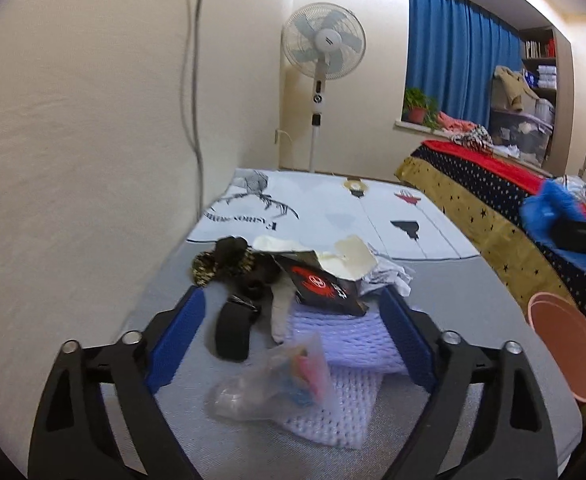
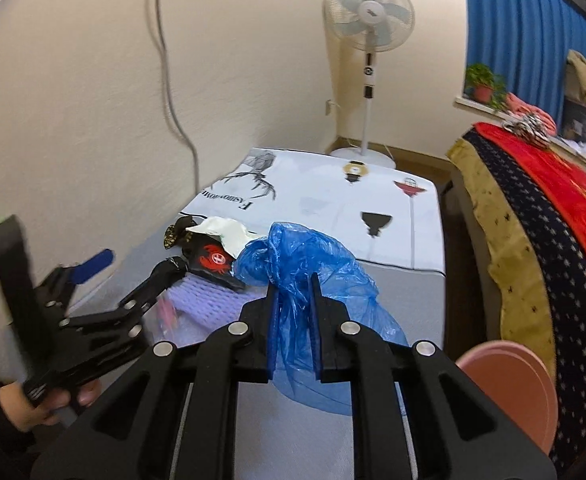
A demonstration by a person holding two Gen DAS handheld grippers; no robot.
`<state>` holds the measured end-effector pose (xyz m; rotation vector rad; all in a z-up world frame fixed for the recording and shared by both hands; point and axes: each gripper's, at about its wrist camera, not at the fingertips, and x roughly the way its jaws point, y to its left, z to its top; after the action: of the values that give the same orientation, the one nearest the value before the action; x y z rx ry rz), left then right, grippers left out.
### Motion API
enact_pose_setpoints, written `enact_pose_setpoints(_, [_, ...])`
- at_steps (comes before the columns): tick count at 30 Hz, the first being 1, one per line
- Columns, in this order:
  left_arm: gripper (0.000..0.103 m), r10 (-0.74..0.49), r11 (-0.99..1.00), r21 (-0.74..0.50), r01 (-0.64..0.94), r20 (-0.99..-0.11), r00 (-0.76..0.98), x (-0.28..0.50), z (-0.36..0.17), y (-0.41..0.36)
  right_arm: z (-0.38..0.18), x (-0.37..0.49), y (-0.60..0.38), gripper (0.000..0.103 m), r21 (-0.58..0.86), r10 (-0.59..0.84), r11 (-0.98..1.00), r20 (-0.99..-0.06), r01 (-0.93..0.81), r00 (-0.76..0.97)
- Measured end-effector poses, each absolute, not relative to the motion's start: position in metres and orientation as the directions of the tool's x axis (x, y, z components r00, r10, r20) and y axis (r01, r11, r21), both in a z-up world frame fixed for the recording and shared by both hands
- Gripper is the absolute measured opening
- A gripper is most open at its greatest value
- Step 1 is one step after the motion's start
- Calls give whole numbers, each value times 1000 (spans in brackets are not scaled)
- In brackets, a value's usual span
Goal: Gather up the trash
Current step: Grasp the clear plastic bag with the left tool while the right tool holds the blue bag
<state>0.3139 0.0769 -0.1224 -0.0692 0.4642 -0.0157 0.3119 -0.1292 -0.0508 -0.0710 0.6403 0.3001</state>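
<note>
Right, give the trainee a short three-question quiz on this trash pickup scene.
1. True or false: the right gripper is shut on the blue plastic bag.
2. What lies between the open left gripper's fingers? A) purple foam net B) a fan C) a plant
3. Fill in: the pink bin stands at the table's ____ side in the left wrist view.

Key: 1 true; 2 A, the purple foam net; 3 right.

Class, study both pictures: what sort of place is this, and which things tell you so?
Most likely a lived-in bedroom: a white pedestal fan in the corner, blue pleated curtains behind a cluttered window ledge, and a star-patterned blanket over a bed.
</note>
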Motion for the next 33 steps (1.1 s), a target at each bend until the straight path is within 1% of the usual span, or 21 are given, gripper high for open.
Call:
enact_pose_setpoints(5, [78, -25, 999, -52, 0, -484, 875, 319, -138, 71, -59, 307, -137, 14, 9, 236, 956, -612, -292, 755])
enact_pose_setpoints(8, [75, -21, 999, -48, -3, -503, 864, 323, -142, 71, -62, 309, -142, 14, 25, 238, 959, -619, -284, 749])
enact_pose_setpoints(10, [66, -27, 999, -49, 2, -507, 862, 324, -143, 71, -62, 310, -144, 14, 34, 242, 959, -617, -283, 749])
enact_pose_setpoints(11, [60, -30, 999, -51, 5, -512, 858, 325, -143, 71, -62, 311, -144, 14, 38, 245, 958, -616, -283, 748])
enact_pose_setpoints(12, [50, -31, 999, -52, 4, -514, 857, 325, -143, 71, -62, 311, -144, 14, 37, 246, 958, -616, -284, 748])
enact_pose_setpoints(13, [45, -35, 998, -56, 7, -517, 855, 325, -143, 72, -63, 311, -143, 14, 37, 247, 958, -617, -286, 747])
enact_pose_setpoints(15, [15, -49, 998, -68, 16, -522, 851, 327, -144, 73, -64, 311, -141, 14, 30, 247, 956, -619, -292, 745])
enact_pose_setpoints(16, [7, -58, 997, -77, 21, -524, 850, 327, -144, 74, -64, 310, -141, 14, 28, 248, 955, -620, -294, 745])
enact_pose_setpoints(17, [5, -60, 997, -80, 21, -526, 848, 328, -144, 74, -64, 310, -140, 14, 25, 247, 955, -620, -295, 745])
enact_pose_setpoints(18, [3, -54, 997, -77, 16, -530, 846, 328, -145, 75, -65, 310, -140, 14, 20, 243, 955, -619, -294, 747])
enact_pose_setpoints(23, [2, -73, 996, -84, 34, -522, 850, 323, -136, 78, -66, 311, -143, 14, 22, 233, 959, -624, -282, 746])
enact_pose_setpoints(27, [2, -95, 995, -83, 63, -487, 868, 311, -115, 86, -63, 311, -142, 14, 23, 236, 959, -616, -282, 751])
enact_pose_setpoints(33, [2, -89, 996, -39, 80, -431, 898, 289, -78, 100, -56, 308, -141, 14, 34, 261, 953, -594, -300, 761])
